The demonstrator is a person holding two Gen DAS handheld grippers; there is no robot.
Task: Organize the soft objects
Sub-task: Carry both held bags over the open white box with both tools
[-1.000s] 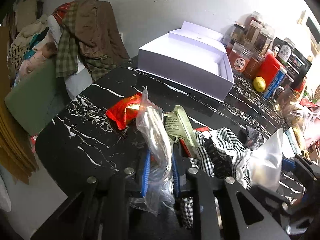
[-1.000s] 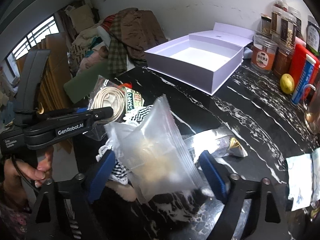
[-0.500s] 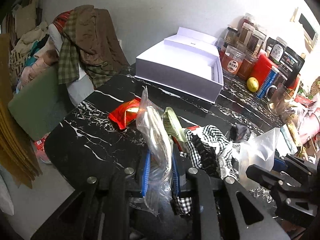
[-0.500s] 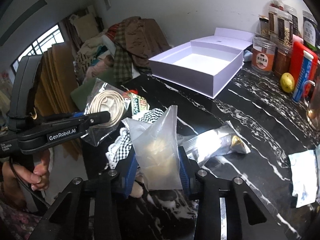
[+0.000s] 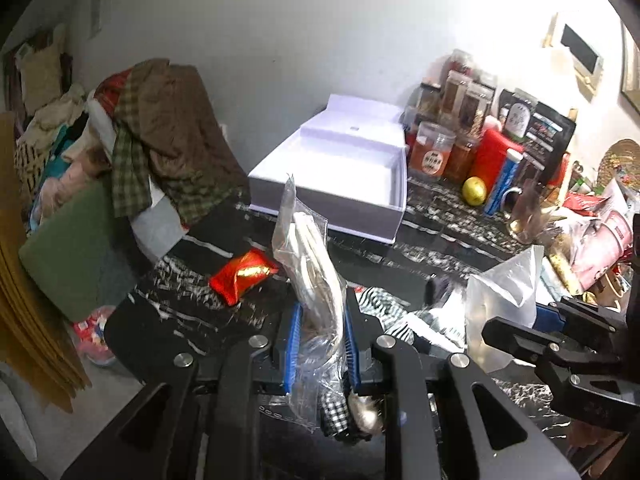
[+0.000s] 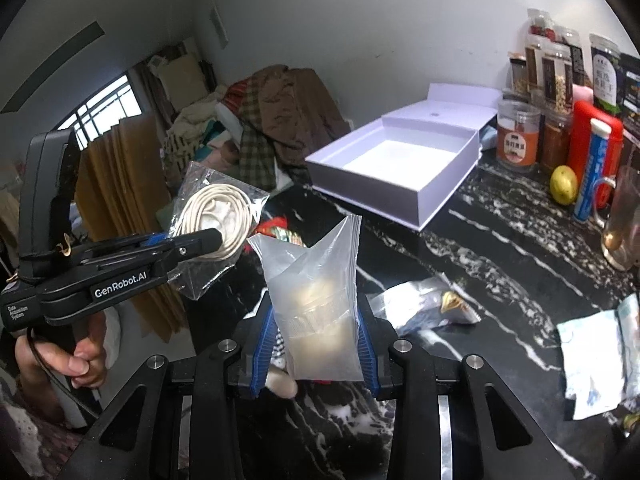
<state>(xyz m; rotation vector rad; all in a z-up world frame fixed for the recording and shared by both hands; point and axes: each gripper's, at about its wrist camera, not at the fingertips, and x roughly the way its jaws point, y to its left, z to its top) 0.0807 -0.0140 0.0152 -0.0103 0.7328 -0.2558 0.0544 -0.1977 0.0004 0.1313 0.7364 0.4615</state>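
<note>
1. Left wrist view showed the left gripper (image 5: 320, 344) with its blue pads squeezed tight on a clear bag of coiled cream cord (image 5: 316, 276), the bag standing upright above the fingers.
2. Right wrist view showed the right gripper (image 6: 316, 344) with its jaws narrowed onto a frosted zip bag (image 6: 320, 304) holding something pale; both blue pads pressed against the bag's sides.
3. A person's hand (image 6: 76, 356) gripped the left tool's handle at the near left of the right wrist view.
4. Both bags were held above the black marble table (image 6: 500, 272), near its close edge.
5. On the table below lay a black-and-white checked cloth (image 5: 384, 312), a red packet (image 5: 242, 276) to the left, and a silver foil pouch (image 6: 424, 308) to the right of the frosted bag.
6. At the far side stood an open white box (image 6: 400, 168), its inside bare, well apart from both bags.
7. Jars (image 6: 518, 136), a red container (image 6: 592, 148) and a yellow fruit (image 6: 563, 184) crowded the far right; a clothes pile (image 5: 160, 136) sat far left.
</note>
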